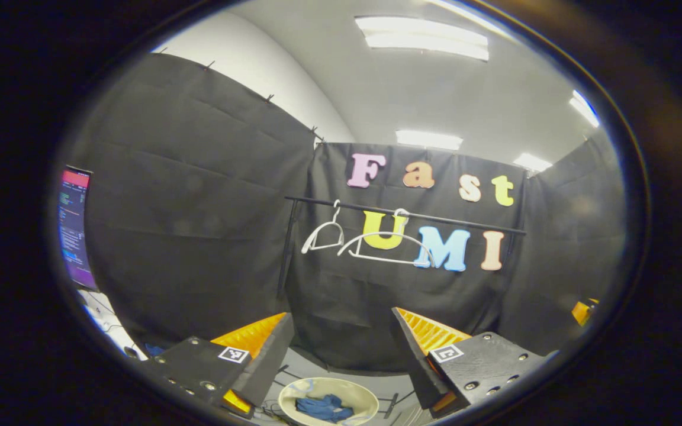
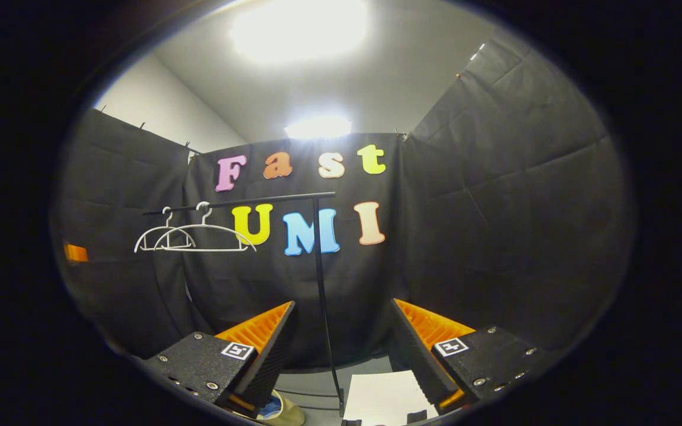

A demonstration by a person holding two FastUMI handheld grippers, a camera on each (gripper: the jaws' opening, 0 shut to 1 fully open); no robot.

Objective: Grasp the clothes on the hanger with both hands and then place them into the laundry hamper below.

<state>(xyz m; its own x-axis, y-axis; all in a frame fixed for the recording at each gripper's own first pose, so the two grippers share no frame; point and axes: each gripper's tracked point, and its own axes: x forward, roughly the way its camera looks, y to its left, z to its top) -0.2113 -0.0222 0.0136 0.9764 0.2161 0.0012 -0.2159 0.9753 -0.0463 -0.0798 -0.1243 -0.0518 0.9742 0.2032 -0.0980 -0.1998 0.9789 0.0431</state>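
The blue garment (image 1: 324,408) lies crumpled inside the pale laundry hamper (image 1: 293,393), low and straight ahead between the spread fingers of the left hand-held gripper (image 1: 341,349), which grips nothing. Up on the rail (image 1: 403,214), both white hangers (image 1: 385,245) hang bare. The right hand-held gripper (image 2: 341,349), likewise open and empty, sees only the hamper's edge at its lower left, so the left one sits nearer.

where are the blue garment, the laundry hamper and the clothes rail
blue garment (image 1: 324,408), left gripper view, middle of the crumpled cloth
laundry hamper (image 1: 357,393), left gripper view, pale inner wall near the rim
clothes rail (image 2: 246,202), right gripper view, horizontal bar
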